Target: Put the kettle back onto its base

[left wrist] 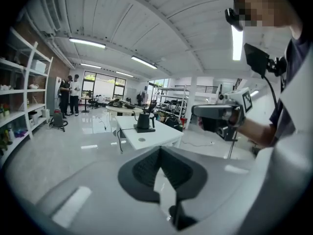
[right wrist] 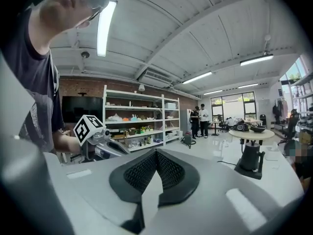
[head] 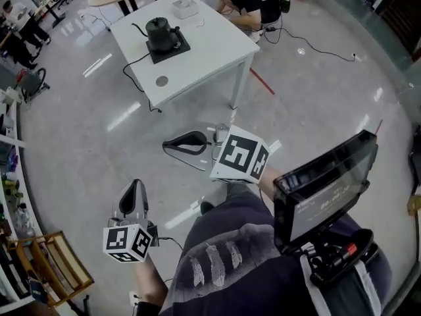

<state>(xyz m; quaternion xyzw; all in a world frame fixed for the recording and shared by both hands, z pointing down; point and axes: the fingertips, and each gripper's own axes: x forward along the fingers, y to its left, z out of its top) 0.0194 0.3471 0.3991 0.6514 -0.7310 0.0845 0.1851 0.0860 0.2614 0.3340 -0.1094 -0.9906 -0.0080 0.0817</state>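
Note:
The black gooseneck kettle (head: 160, 33) stands on its black square base (head: 172, 49) on a white table (head: 217, 51) far ahead of me. Both grippers hang over bare floor, well short of the table. My left gripper (head: 135, 185) is low at the left, jaws together and holding nothing. My right gripper (head: 167, 145) points left across the floor, also shut and empty. The left gripper view shows the kettle (left wrist: 144, 121) small and distant beyond that gripper's jaws (left wrist: 160, 150). In the right gripper view the kettle (right wrist: 251, 156) is off to the right of that gripper's jaws (right wrist: 156, 152).
A black cable (head: 135, 78) drops from the base over the table's left edge. A white box (head: 185, 6) sits at the table's far end, with a seated person (head: 253, 2) behind it. Shelves (head: 10, 176) and a wooden frame (head: 56, 262) line the left side.

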